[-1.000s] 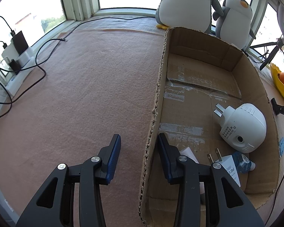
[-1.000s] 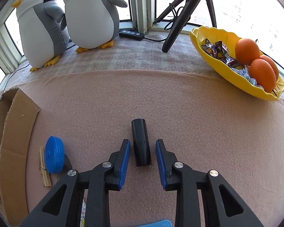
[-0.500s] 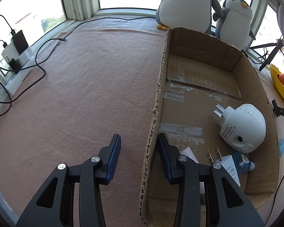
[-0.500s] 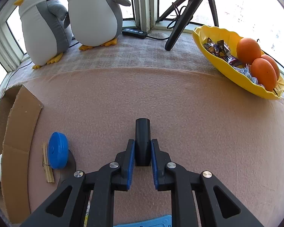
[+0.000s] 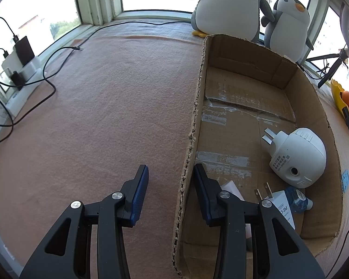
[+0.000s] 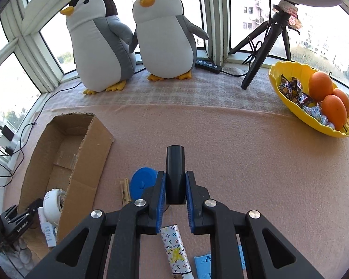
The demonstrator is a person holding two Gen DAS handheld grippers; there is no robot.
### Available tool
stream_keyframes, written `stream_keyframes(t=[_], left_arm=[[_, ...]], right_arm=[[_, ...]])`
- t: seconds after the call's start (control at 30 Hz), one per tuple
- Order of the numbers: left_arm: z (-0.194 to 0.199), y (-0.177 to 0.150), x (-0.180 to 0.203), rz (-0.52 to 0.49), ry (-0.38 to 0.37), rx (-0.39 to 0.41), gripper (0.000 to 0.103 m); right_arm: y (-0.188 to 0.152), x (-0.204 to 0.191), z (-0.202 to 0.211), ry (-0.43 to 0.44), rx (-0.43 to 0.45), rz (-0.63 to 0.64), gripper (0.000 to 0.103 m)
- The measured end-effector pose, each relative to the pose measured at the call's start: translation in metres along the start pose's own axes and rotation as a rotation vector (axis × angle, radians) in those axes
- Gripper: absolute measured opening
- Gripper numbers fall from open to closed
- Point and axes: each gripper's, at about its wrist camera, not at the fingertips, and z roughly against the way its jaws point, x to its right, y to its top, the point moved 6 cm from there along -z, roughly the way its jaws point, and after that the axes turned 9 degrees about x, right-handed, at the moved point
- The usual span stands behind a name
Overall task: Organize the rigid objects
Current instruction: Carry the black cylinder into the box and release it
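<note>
My right gripper [image 6: 175, 186] is shut on a black cylinder [image 6: 175, 169] and holds it lifted above the pink cloth. A cardboard box [image 6: 81, 153] lies to its left; it also shows in the left wrist view [image 5: 309, 93]. In it are a white round plug device [image 5: 295, 155], a white charger [image 5: 281, 207] and a small blue bottle [image 5: 297, 200]. My left gripper [image 5: 171, 181] is open and straddles the box's left wall. A blue disc [image 6: 143, 182], a wooden peg [image 6: 125, 190] and a patterned tube [image 6: 175, 248] lie on the cloth below the right gripper.
Two plush penguins [image 6: 132, 39] stand at the back by the window. A yellow bowl [image 6: 288, 107] with oranges and sweets sits at the right. A black tripod [image 6: 265, 44] stands behind it. Cables and a power strip [image 5: 18, 69] lie at the far left.
My right gripper closed on the black cylinder and lifted it off the cloth, pulling up and back. The left gripper has not moved.
</note>
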Motion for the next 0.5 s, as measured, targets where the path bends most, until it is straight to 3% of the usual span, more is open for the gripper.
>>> stream_keyframes(t=[0.5], left_arm=[[-0.001,0.000,0.001,0.005,-0.006,0.002,0.038]], right_arm=[[0.002,-0.115,0.007,0.162,0.011,0.138,0.015]])
